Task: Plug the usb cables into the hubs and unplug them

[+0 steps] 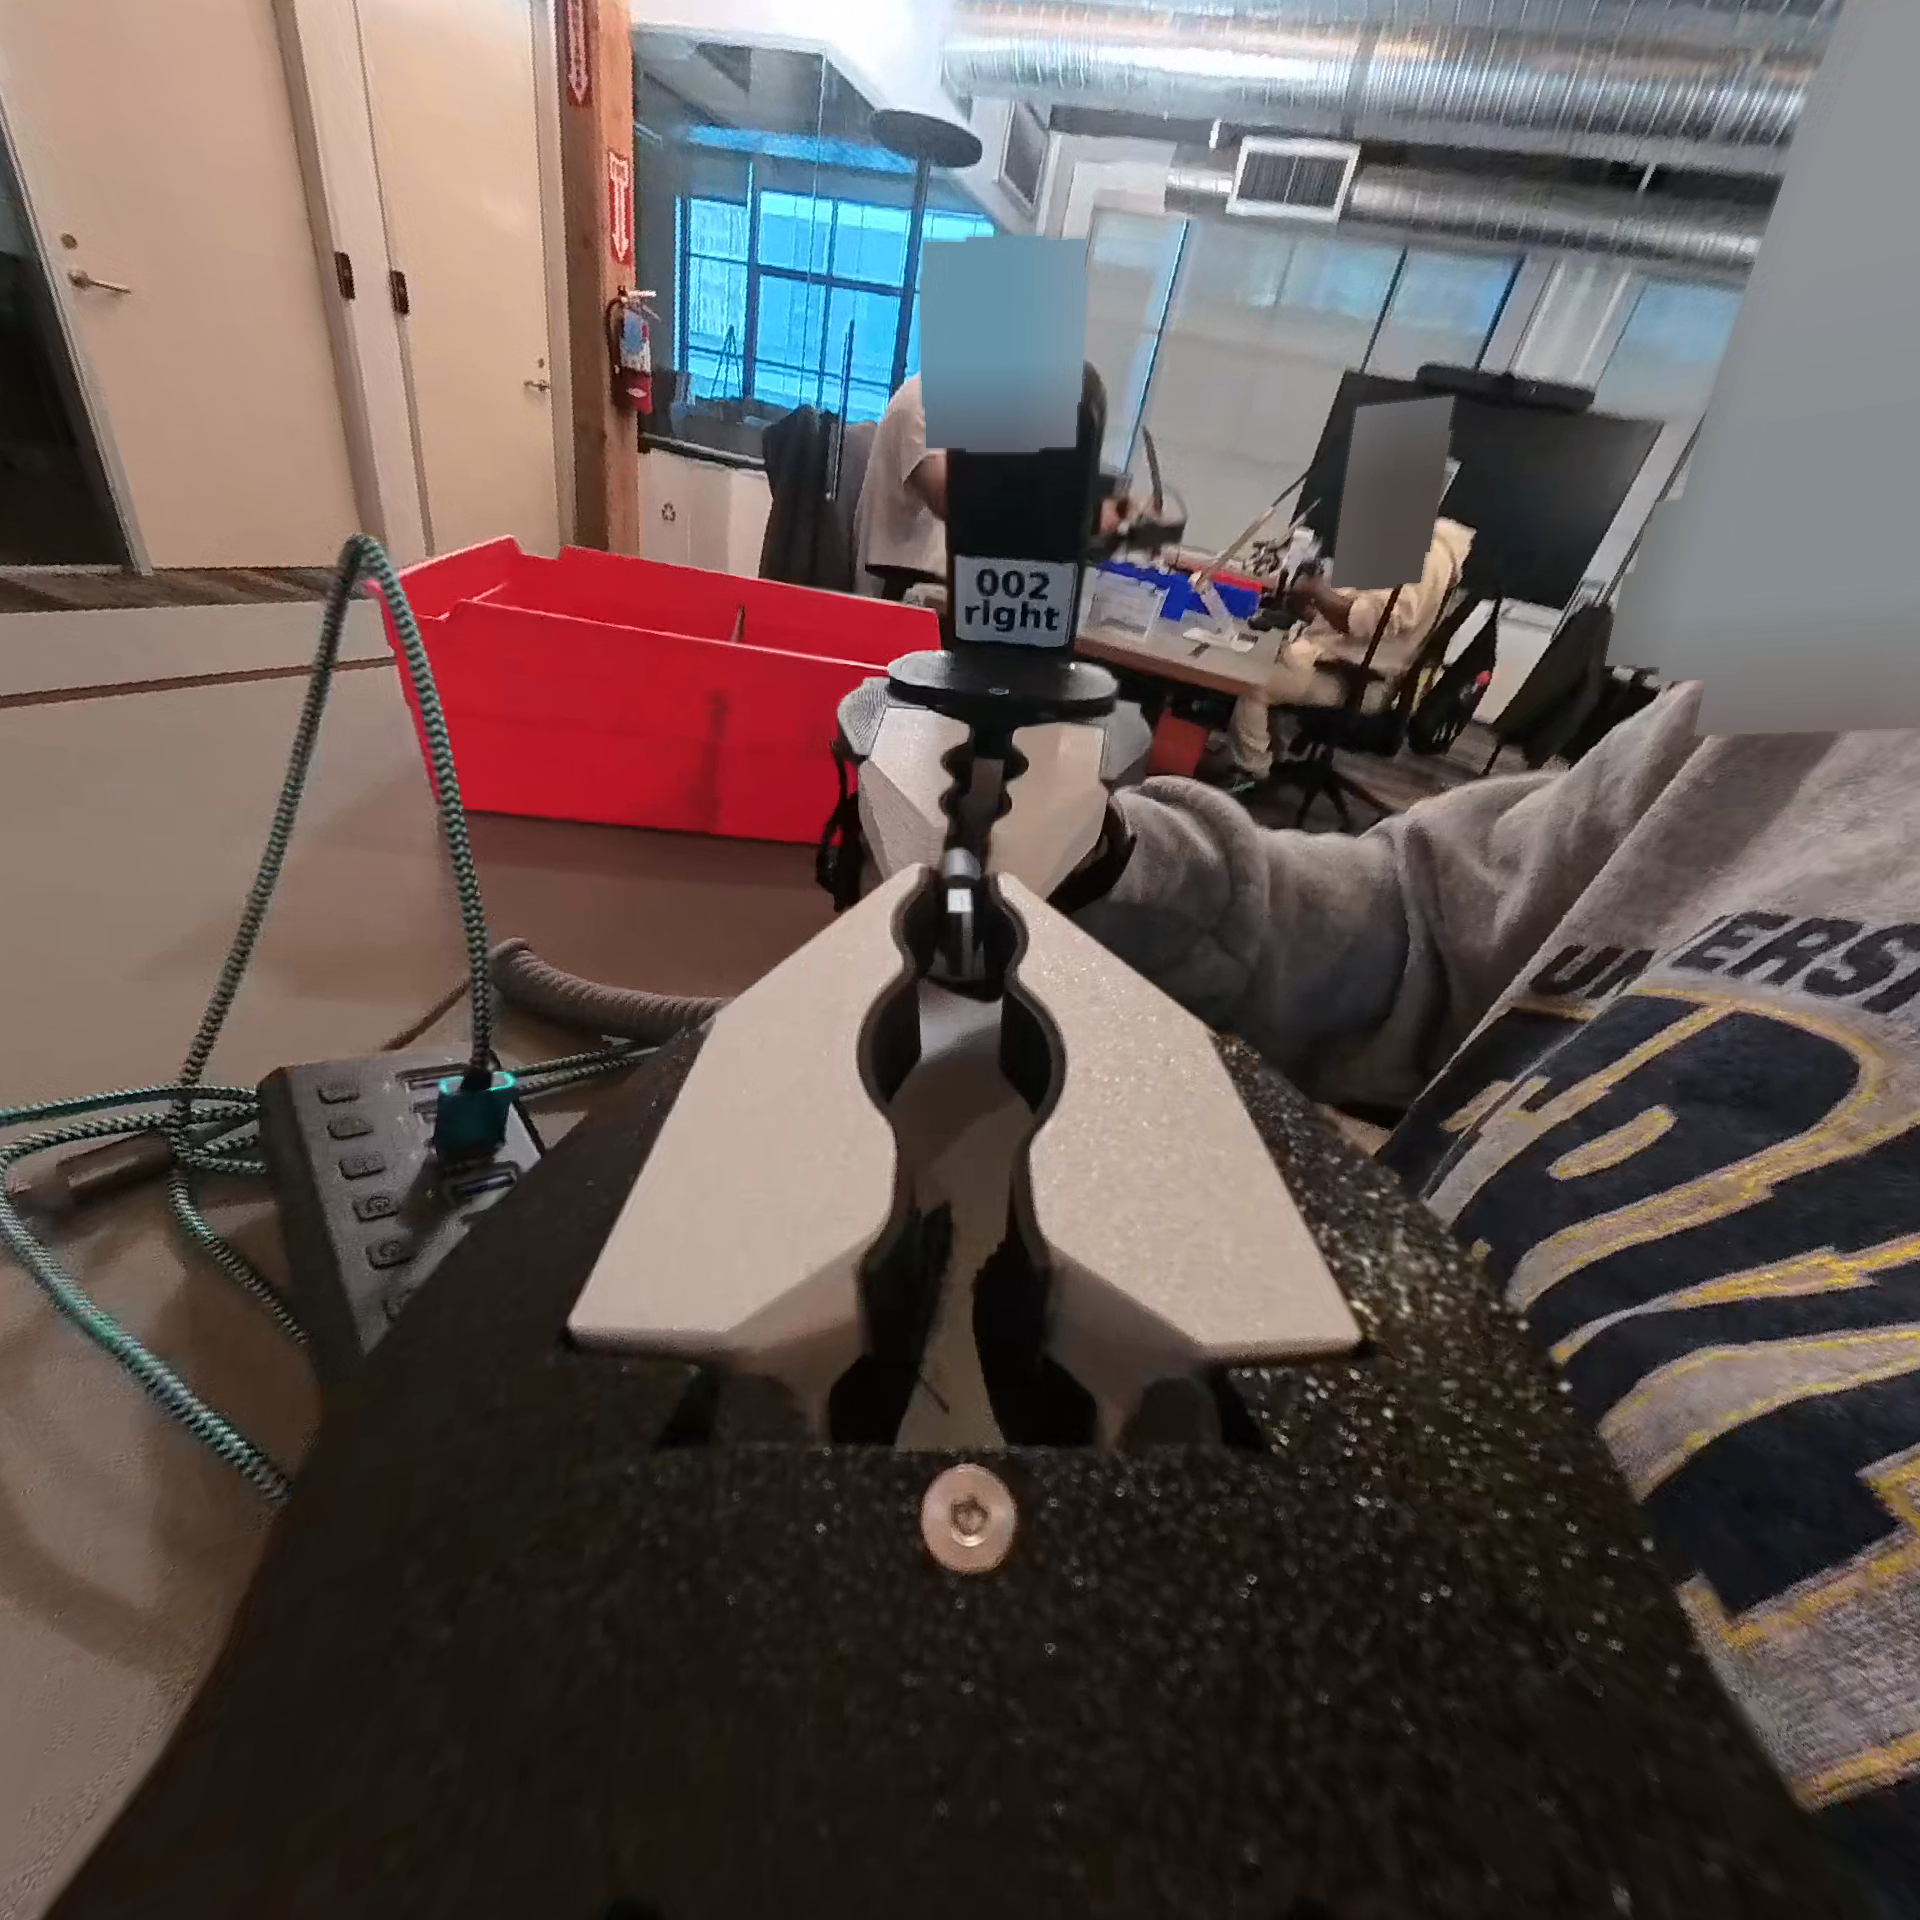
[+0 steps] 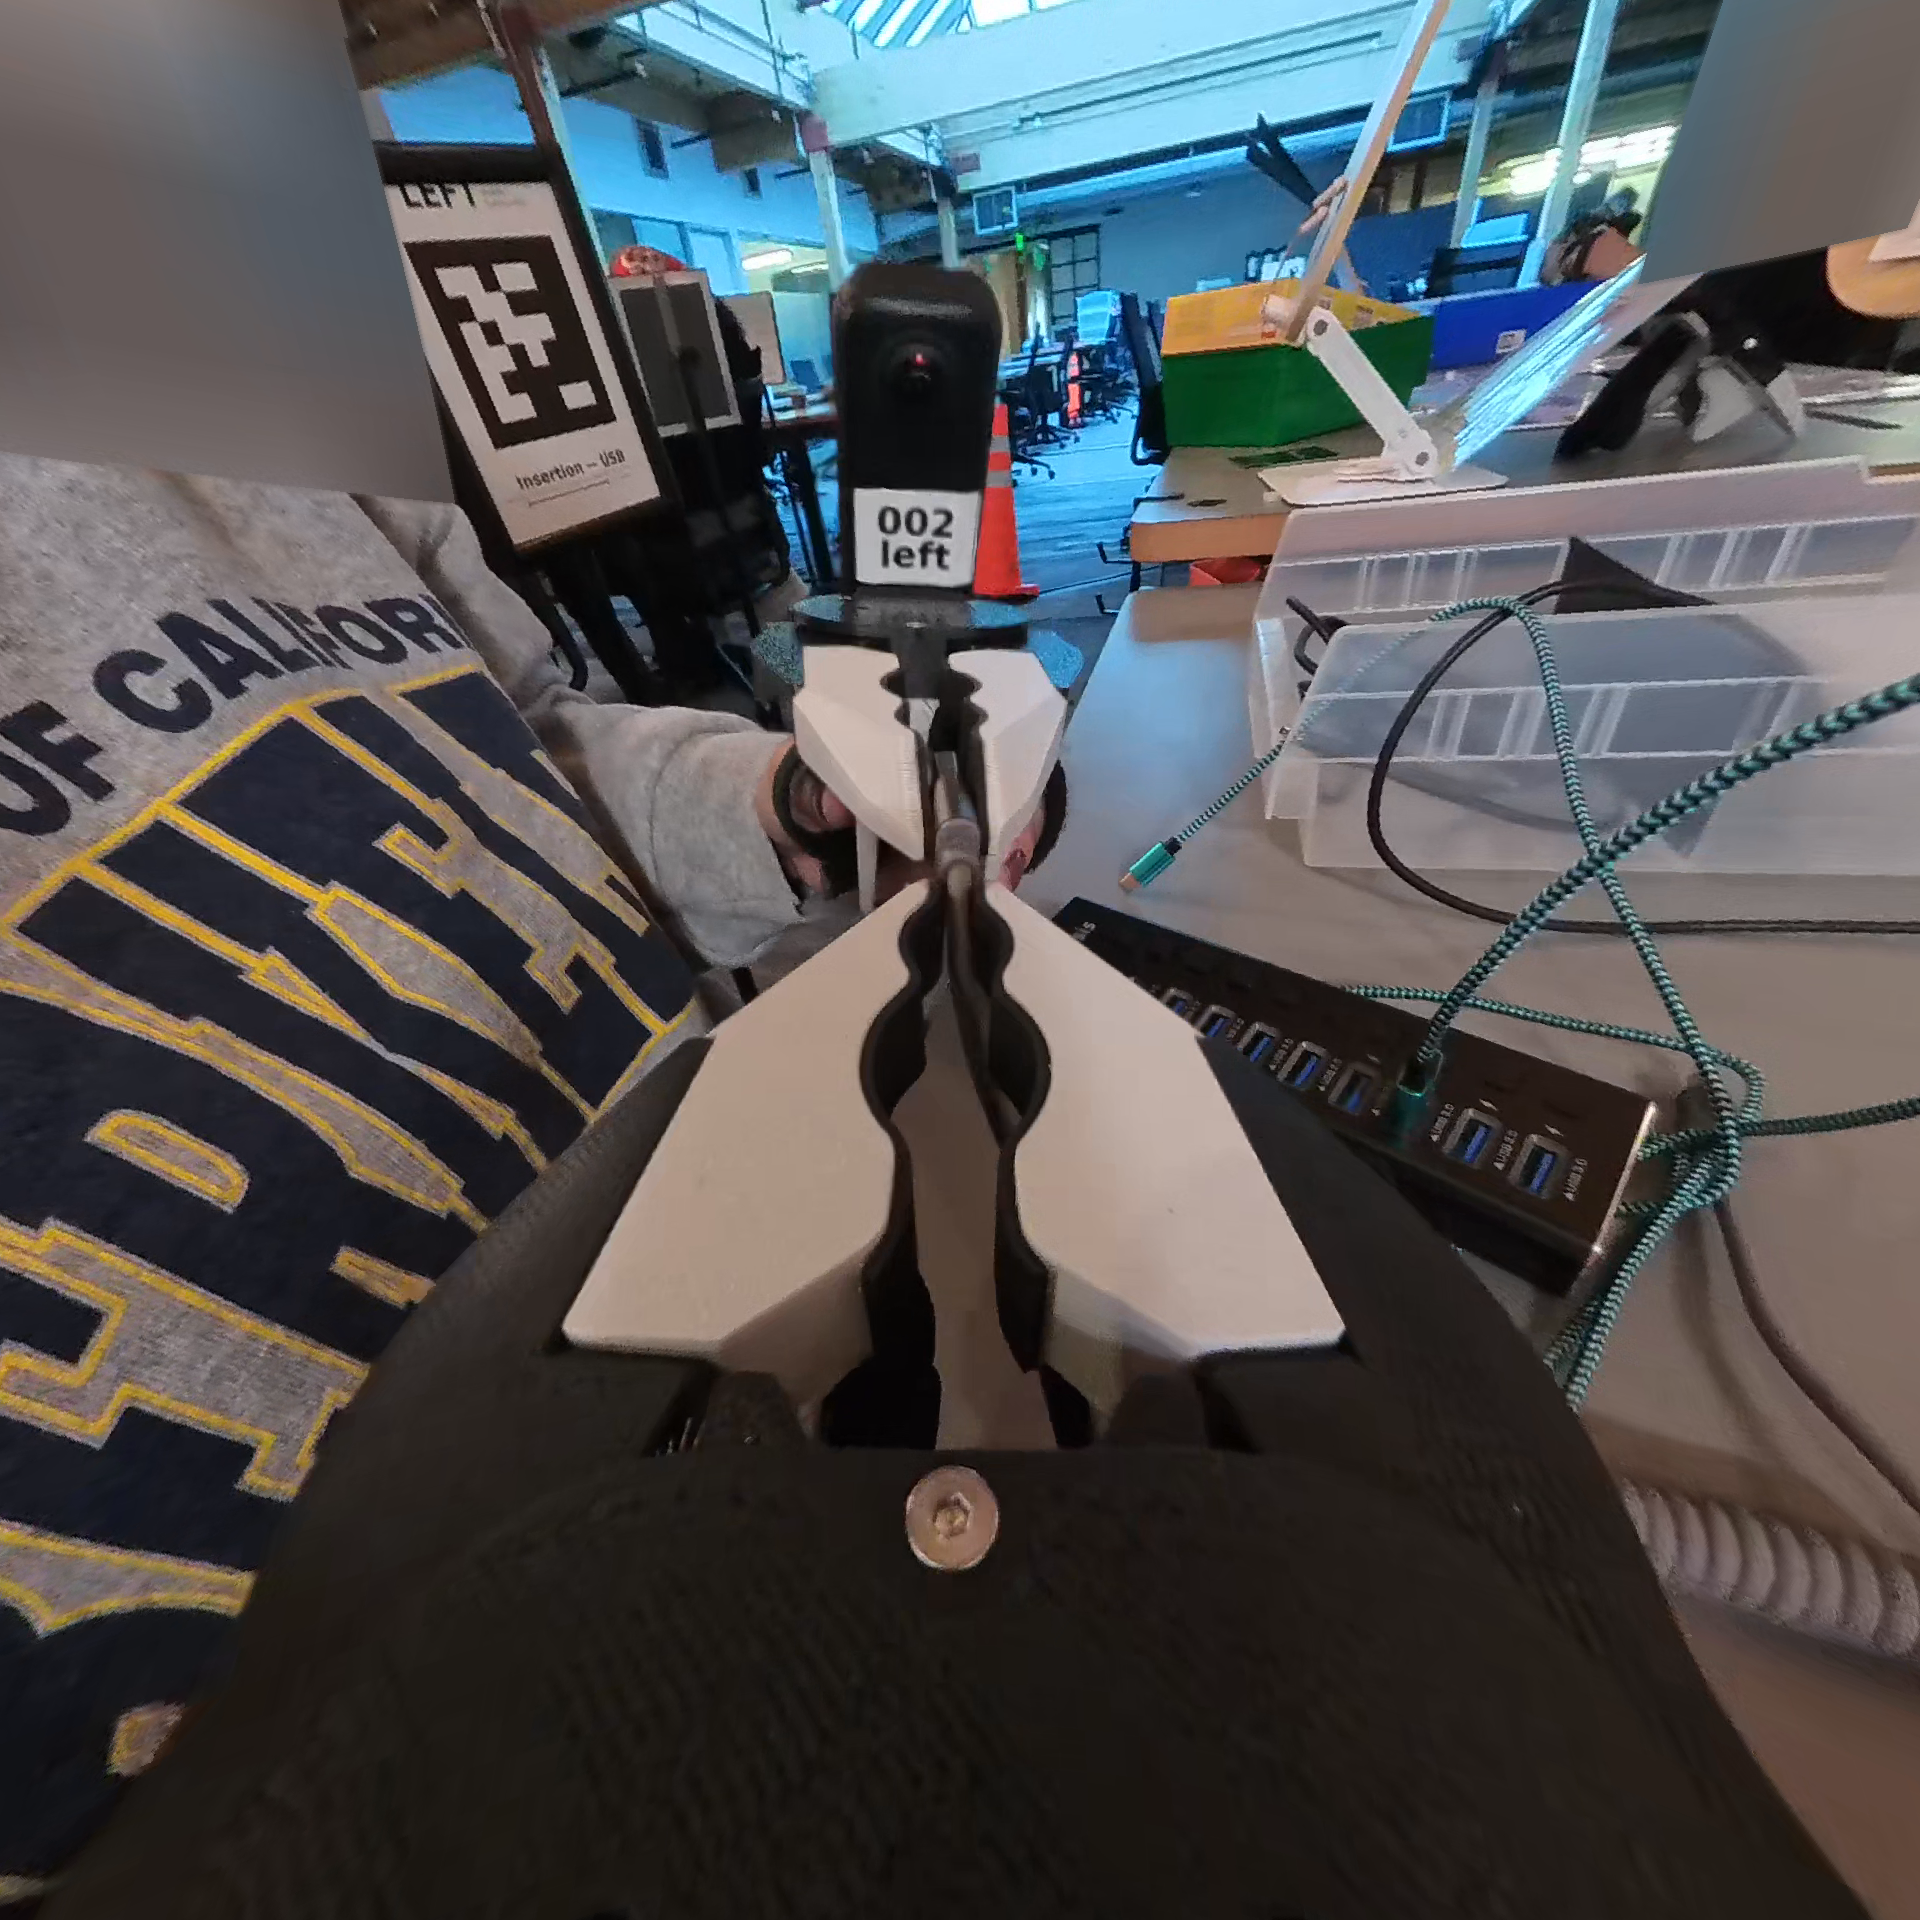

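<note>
My left gripper point(image 1: 961, 896) is shut on a black USB plug point(image 1: 963, 925) with a metal tip. My right gripper point(image 2: 951, 902) faces it, nearly tip to tip, and is shut on the dark cable point(image 2: 977, 1029) that runs from that plug. Both are held above the table in front of the person's grey sweatshirt. The right gripper also shows in the left wrist view point(image 1: 977, 800), and the left gripper in the right wrist view point(image 2: 935, 764). A black USB hub point(image 1: 343, 1174) point(image 2: 1475, 1174) lies on the table. A teal plug point(image 1: 473, 1107) point(image 2: 1418, 1086) with a teal braided cable point(image 1: 436, 790) stands in one port.
Red bins point(image 1: 665, 717) stand behind the hub and clear plastic bins point(image 2: 1558, 717) are beyond it. A loose teal connector point(image 2: 1148, 862), a black cable point(image 2: 1392, 831) and a grey coiled cord point(image 1: 582, 997) lie on the table. People sit at a table behind. My two grippers' fingertips are within a few centimetres of each other. The black USB hub point(image 2: 1475, 1174) is about 12 centimeters from both grippers' fingertips.
</note>
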Demonstrator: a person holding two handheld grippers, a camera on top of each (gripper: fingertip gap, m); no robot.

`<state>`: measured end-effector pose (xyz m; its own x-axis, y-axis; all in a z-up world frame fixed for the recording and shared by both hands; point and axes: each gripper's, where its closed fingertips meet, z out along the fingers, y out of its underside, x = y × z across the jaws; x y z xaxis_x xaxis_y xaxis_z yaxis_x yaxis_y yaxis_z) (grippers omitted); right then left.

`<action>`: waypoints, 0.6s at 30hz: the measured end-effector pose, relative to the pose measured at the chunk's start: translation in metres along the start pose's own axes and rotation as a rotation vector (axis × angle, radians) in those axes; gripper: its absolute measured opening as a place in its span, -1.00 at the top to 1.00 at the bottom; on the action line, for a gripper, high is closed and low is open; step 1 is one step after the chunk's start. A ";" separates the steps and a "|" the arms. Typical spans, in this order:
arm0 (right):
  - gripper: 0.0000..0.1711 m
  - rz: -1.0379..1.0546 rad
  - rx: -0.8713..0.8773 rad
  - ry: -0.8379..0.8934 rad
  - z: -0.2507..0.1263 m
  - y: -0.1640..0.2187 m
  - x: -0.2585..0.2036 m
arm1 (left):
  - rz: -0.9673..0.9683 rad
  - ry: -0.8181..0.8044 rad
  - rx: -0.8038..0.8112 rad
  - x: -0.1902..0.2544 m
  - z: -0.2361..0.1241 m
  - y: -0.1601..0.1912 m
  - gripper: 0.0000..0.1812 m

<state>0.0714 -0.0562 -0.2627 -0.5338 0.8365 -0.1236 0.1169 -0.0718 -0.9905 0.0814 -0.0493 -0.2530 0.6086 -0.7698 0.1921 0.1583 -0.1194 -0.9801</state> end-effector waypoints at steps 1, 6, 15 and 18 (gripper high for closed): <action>0.99 -0.007 0.001 0.008 0.000 0.000 0.001 | -0.036 0.001 0.015 -0.001 0.000 -0.001 0.93; 0.98 0.015 -0.086 0.161 -0.006 0.012 0.024 | -0.074 -0.225 -0.048 -0.026 -0.022 0.007 0.13; 0.98 0.058 -0.351 0.361 -0.008 0.036 0.051 | 0.074 -0.705 -0.537 -0.066 -0.086 0.085 -0.07; 0.98 0.121 -0.432 0.352 -0.001 0.048 0.050 | 0.065 -0.709 -0.556 -0.067 -0.083 0.094 0.02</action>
<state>0.0511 -0.0170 -0.3161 -0.1930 0.9720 -0.1344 0.5310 -0.0117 -0.8473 -0.0093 -0.0611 -0.3620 0.9688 -0.2406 -0.0599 -0.1800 -0.5164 -0.8372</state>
